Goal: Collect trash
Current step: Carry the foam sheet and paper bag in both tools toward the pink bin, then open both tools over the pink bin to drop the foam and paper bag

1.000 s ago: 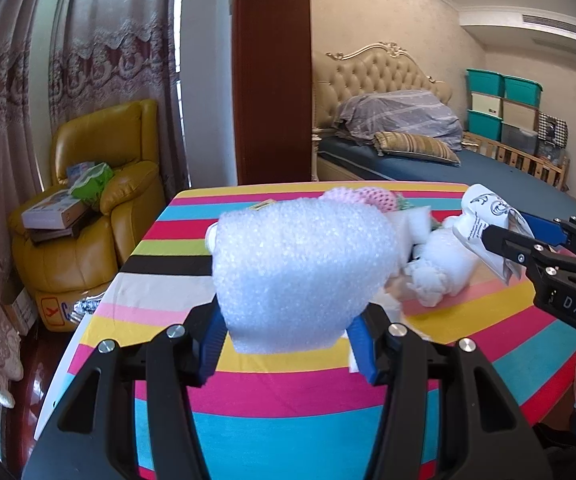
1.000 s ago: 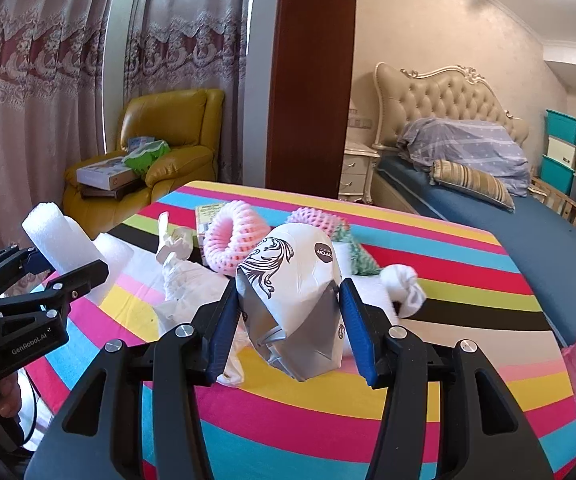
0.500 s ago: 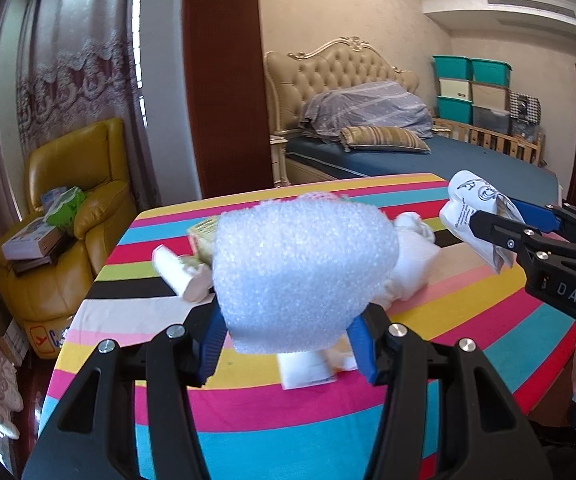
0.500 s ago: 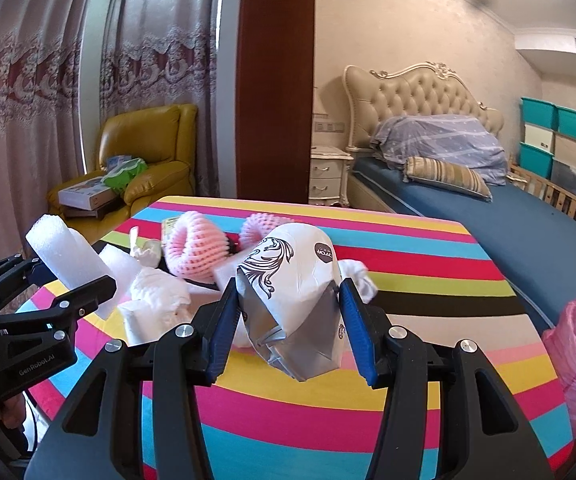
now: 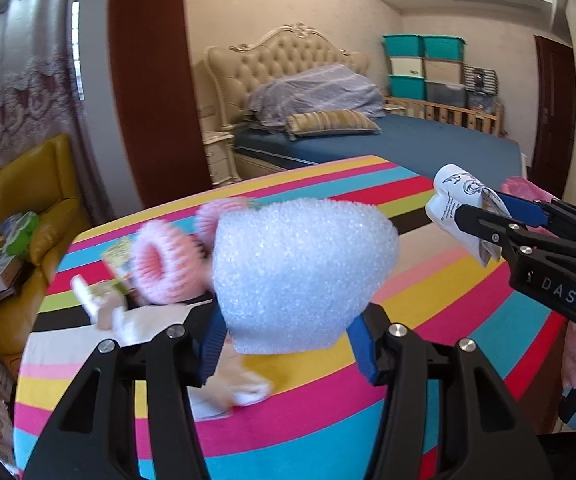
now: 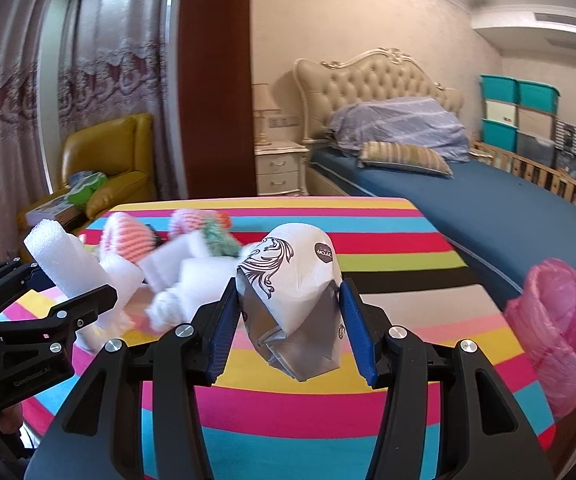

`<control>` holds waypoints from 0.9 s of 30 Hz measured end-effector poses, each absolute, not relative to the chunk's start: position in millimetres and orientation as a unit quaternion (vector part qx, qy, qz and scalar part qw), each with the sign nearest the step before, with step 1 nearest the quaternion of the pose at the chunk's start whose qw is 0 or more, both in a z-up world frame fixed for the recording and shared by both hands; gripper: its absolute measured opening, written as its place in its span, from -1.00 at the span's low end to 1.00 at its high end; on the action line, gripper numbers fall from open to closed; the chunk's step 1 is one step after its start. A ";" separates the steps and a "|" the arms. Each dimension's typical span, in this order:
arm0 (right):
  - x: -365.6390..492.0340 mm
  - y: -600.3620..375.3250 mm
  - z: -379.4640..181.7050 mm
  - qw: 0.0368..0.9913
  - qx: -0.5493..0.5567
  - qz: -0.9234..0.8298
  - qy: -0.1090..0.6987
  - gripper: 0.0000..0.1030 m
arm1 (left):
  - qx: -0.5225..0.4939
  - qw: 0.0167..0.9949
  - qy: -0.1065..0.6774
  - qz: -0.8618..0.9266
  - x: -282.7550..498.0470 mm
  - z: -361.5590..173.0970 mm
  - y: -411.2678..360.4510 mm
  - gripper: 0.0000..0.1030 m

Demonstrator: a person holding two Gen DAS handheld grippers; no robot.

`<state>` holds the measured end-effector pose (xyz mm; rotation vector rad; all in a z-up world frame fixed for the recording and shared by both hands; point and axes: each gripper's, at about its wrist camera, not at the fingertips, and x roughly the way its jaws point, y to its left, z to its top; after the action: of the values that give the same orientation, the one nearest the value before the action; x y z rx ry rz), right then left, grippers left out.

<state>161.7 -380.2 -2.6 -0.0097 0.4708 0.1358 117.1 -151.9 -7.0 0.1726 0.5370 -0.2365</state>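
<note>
My left gripper (image 5: 288, 344) is shut on a white foam sheet roll (image 5: 304, 272), held above the striped table (image 5: 428, 312). My right gripper (image 6: 290, 334) is shut on a crumpled white paper wrapper (image 6: 292, 296) with black swirls and a silver inside. Each gripper shows in the other's view: the right gripper (image 5: 484, 224) with its wrapper (image 5: 456, 204) at the right, the left gripper (image 6: 68, 280) with its foam roll (image 6: 64, 264) at the left. More trash lies on the table: pink foam fruit nets (image 5: 164, 264), white foam pieces (image 6: 184, 276), crumpled tissue (image 5: 240, 388). A pink trash bag (image 6: 560, 332) hangs open at the table's right edge.
A yellow armchair (image 6: 104, 168) with a box and green bag stands left of the table. Behind the table are a brown pillar (image 6: 216, 80), a nightstand (image 6: 280, 168) and a bed (image 6: 468, 200). Teal storage bins (image 6: 516, 112) are stacked at the far right wall.
Both grippers have swung to the right across the table with their loads held. The trash pile has slid to the left in both views, and the pink bag has come into view at the right.
</note>
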 end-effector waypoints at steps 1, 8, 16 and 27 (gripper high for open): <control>162.5 -386.4 -3.5 0.970 -0.002 0.062 0.234 -0.05 | 0.086 0.952 0.267 -0.125 120.6 -8.5 -160.1 0.01; 164.2 -448.8 -13.4 0.971 0.013 0.007 0.239 -0.05 | 0.105 0.937 0.277 -0.185 140.5 -17.9 -224.5 0.01; 158.2 -540.5 -23.4 0.968 0.037 -0.050 0.241 -0.05 | 0.108 0.914 0.273 -0.281 159.2 -17.8 -317.1 0.01; 141.0 -665.4 -44.6 0.960 0.047 -0.138 0.240 -0.05 | 0.130 0.873 0.267 -0.388 192.6 -19.7 -470.9 0.01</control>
<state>141.0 -665.4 -44.6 0.0948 0.4861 -0.2796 192.6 -470.9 -19.7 0.2714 0.5586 -0.8100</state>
